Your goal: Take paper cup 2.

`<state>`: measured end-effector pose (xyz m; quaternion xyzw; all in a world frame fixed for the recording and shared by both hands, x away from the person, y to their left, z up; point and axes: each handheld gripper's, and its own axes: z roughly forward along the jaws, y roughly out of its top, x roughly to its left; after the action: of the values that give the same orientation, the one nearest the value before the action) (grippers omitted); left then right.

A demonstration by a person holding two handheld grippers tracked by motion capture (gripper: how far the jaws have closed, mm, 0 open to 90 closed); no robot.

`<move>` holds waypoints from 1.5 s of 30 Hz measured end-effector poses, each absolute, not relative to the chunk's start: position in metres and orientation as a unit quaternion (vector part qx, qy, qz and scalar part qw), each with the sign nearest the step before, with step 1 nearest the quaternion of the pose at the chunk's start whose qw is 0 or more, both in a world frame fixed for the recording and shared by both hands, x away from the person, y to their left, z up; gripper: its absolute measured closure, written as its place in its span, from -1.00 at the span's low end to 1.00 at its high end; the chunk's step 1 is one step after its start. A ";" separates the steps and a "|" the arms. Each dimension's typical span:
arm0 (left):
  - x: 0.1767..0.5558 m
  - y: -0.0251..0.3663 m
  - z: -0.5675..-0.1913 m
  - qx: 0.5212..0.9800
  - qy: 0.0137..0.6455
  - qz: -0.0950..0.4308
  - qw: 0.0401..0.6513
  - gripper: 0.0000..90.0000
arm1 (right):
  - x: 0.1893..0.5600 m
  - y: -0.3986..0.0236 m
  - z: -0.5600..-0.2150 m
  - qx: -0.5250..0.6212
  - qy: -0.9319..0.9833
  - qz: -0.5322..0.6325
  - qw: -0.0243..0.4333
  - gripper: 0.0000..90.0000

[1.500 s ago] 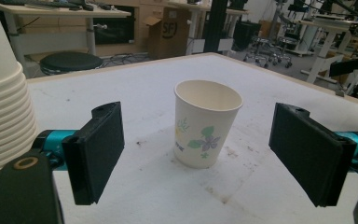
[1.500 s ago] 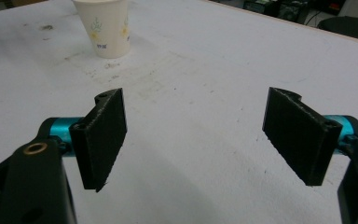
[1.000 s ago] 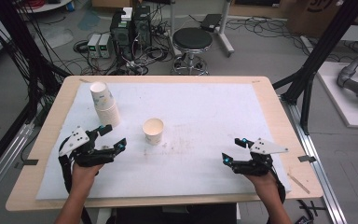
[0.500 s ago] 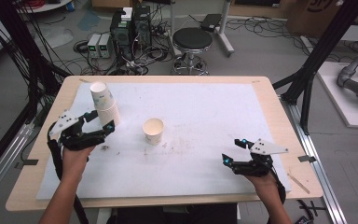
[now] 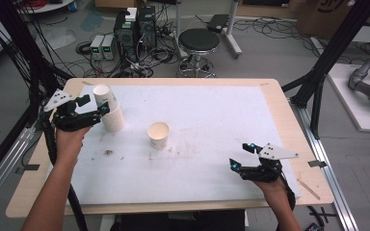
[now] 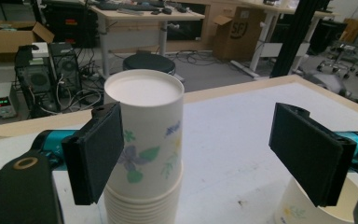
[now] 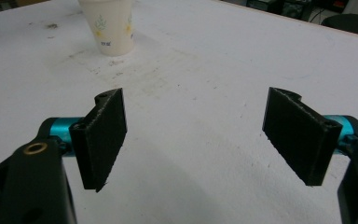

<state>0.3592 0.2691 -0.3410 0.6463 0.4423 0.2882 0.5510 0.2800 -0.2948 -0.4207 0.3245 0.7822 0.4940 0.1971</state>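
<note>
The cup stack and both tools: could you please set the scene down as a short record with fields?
cup stack: upside-down paper cups, far left of the table
single cup: upright, mid-table, apart from the stack
left tool: open, one pad beside the stack's top cup, contact unclear
right tool: open, nothing between the pads, near right of the table
mat: white, scuffed near the single cup

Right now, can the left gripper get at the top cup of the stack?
Probably yes. The left gripper is open at the stack's height, one pad beside the top cup, the other well clear. Nothing stands between; the single cup sits apart on the table.
</note>
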 end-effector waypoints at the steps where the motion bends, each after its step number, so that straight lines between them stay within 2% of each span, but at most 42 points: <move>1: 0.364 0.270 -0.339 0.648 0.443 0.288 0.549 -0.60 | 0.280 -0.295 -0.421 0.325 0.782 0.494 0.197 -0.51; 11: 0.399 0.272 -0.332 0.664 0.465 0.286 0.511 -0.61 | 0.281 -0.294 -0.421 0.324 0.784 0.494 0.192 -0.51; 22: 0.417 0.268 -0.343 0.672 0.480 0.268 0.496 -0.61 | 0.280 -0.297 -0.422 0.326 0.783 0.494 0.191 -0.51; 28: 0.421 0.269 -0.347 0.673 0.485 0.266 0.492 -0.54 | 0.280 -0.297 -0.422 0.323 0.784 0.494 0.193 -0.51; 36: 0.421 0.270 -0.347 0.674 0.473 0.268 0.500 -0.28 | 0.281 -0.296 -0.422 0.325 0.784 0.493 0.190 -0.51; 45: 0.420 0.269 -0.345 0.680 0.465 0.275 0.496 -0.26 | 0.281 -0.296 -0.422 0.326 0.785 0.492 0.190 -0.51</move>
<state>0.4199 0.2689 -0.3453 0.6798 0.4648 0.2746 0.4963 0.2808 -0.2961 -0.4224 0.3256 0.7845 0.4923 0.1901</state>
